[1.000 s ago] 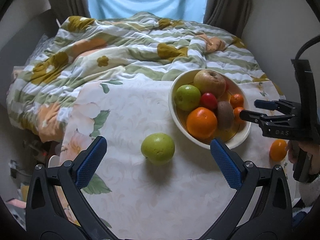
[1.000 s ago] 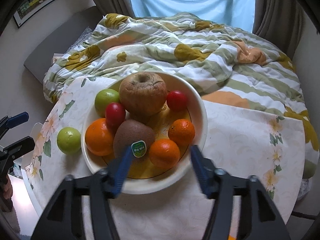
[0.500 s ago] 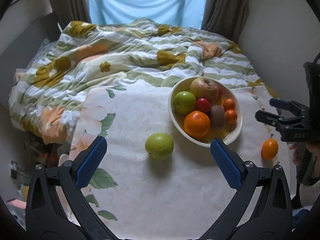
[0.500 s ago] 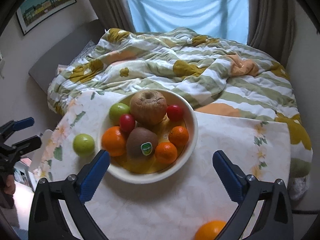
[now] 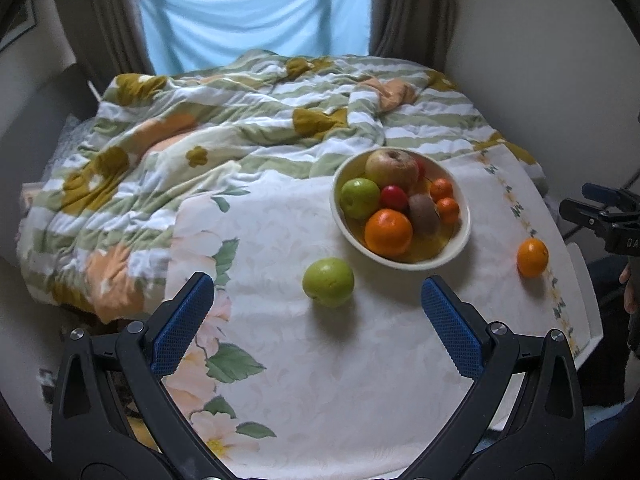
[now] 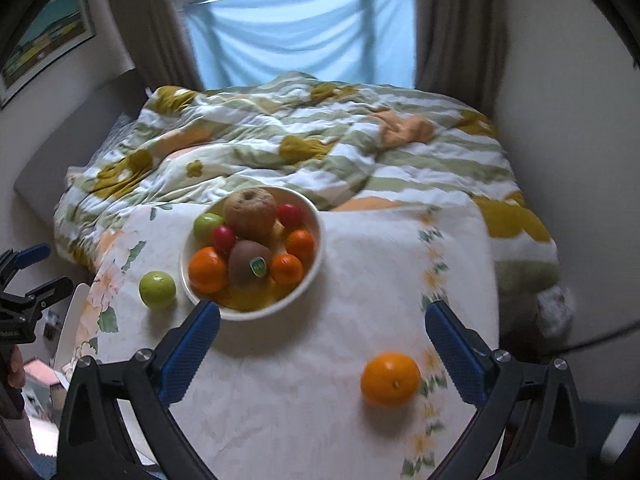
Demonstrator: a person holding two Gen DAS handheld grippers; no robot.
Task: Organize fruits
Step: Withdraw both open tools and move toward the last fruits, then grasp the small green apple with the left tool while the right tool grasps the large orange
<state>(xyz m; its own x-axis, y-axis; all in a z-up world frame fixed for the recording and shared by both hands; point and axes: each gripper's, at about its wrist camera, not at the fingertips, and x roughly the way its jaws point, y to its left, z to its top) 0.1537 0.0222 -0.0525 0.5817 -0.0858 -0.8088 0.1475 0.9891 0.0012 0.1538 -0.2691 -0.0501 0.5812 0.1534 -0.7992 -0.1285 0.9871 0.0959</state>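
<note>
Both our jaws stand spread wide, left gripper (image 5: 318,314) and right gripper (image 6: 322,344) gripping nothing. Left to right on the floral tablecloth (image 5: 360,380): a round green apple (image 5: 328,282), a cream ceramic bowl (image 5: 460,240) heaped with fruit, its brown kiwi (image 6: 250,262) lying lengthwise toward us, then a loose orange (image 6: 390,378) near the right edge.

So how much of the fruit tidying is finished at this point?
Most fruit already sits in the bowl: apples, oranges, a kiwi and small red fruits. Nothing is in hand; the left claw and right claw are both open and empty. Left to do: the green apple and the loose orange lie on the tablecloth outside the bowl.
</note>
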